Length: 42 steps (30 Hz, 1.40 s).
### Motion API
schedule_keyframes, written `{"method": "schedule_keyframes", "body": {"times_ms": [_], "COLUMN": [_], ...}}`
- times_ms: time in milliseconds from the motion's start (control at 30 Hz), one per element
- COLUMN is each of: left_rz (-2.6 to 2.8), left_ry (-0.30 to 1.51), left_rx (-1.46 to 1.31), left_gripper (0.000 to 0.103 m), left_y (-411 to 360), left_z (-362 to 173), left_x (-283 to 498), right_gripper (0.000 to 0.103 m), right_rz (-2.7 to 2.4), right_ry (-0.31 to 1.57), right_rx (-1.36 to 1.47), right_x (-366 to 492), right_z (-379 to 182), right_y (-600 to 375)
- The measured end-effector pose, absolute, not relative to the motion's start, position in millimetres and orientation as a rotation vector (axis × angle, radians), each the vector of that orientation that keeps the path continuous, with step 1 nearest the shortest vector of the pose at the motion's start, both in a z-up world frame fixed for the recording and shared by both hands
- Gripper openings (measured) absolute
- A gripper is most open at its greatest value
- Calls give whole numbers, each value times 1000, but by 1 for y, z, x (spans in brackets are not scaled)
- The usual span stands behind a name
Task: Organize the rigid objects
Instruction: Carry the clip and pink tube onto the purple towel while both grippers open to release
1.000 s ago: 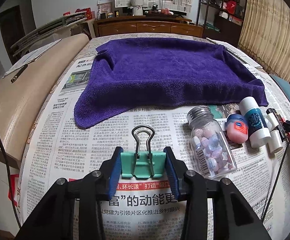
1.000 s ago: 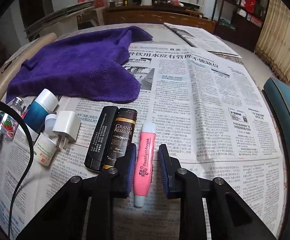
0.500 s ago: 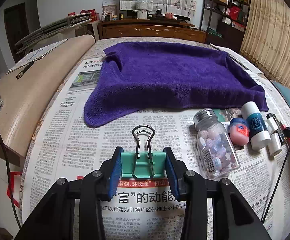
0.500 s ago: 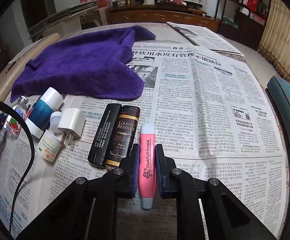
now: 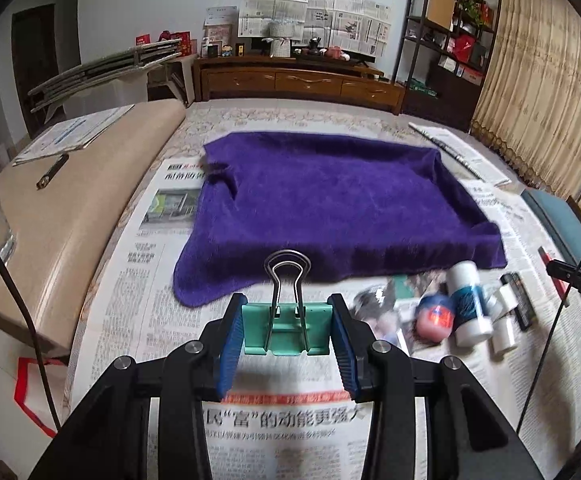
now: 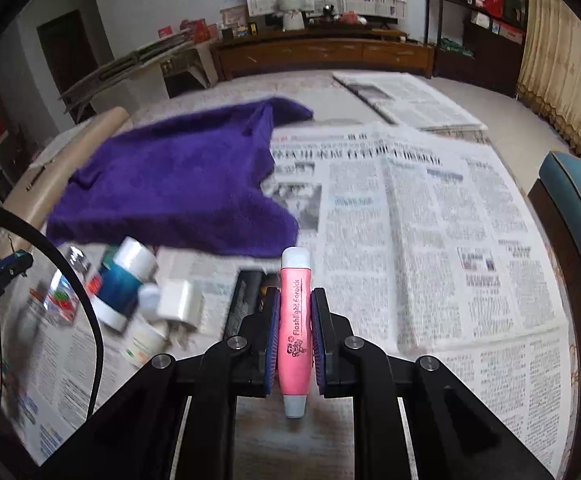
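1. Change: right gripper [image 6: 295, 336], open a second ago, now clenches pink earpick [image 6: 294, 320], lifted clear of surface [image 6: 470, 280].
2. Left gripper [image 5: 286, 330] still grasps green binder clip [image 5: 286, 330], also raised.
3. Judgement: both ready for placing, likely on purple towel [image 5: 330, 208].

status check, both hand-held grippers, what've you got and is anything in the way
Left hand-held gripper shut on teal binder clip. Right hand-held gripper shut on pink flashlight earpick. Purple towel ahead, nothing blocking.
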<state>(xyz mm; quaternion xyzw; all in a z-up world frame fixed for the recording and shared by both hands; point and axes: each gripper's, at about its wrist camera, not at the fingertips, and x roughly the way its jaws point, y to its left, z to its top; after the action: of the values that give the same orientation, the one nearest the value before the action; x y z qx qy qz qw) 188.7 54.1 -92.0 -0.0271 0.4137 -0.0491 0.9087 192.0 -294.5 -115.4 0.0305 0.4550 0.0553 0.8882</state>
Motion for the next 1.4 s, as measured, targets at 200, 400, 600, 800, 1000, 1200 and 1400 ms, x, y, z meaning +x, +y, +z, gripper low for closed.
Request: {"method": "schedule_keyframes", "body": {"times_ms": [200, 400, 600, 800, 1000, 1200, 1400], "left_rz": [-165, -190, -197, -189, -175, -163, -176], "left_ry": [843, 868, 949, 1029, 1073, 1073, 1082], "left_rx": [-75, -36, -15, 13, 35, 67, 73], "left_gripper": [39, 39, 39, 39, 39, 40, 47], "left_y": [44, 21, 1, -9, -8, -12, -13], "left_z": [-66, -68, -101, -130, -143, -144, -144], "left_x": [240, 318, 382, 407, 410, 408, 410], "right_gripper": [15, 15, 15, 15, 15, 15, 20], "right_rz": [192, 263, 272, 252, 251, 256, 272], "right_ry": [886, 888, 973, 1057, 1093, 1105, 1109], "right_rx": [83, 82, 46, 0, -49, -56, -99], "right_x": [239, 308, 381, 408, 413, 412, 412], "right_z": [-78, -79, -109, -138, -153, -160, -160], "right_y": [-268, -226, -187, -166, -160, -162, -157]}}
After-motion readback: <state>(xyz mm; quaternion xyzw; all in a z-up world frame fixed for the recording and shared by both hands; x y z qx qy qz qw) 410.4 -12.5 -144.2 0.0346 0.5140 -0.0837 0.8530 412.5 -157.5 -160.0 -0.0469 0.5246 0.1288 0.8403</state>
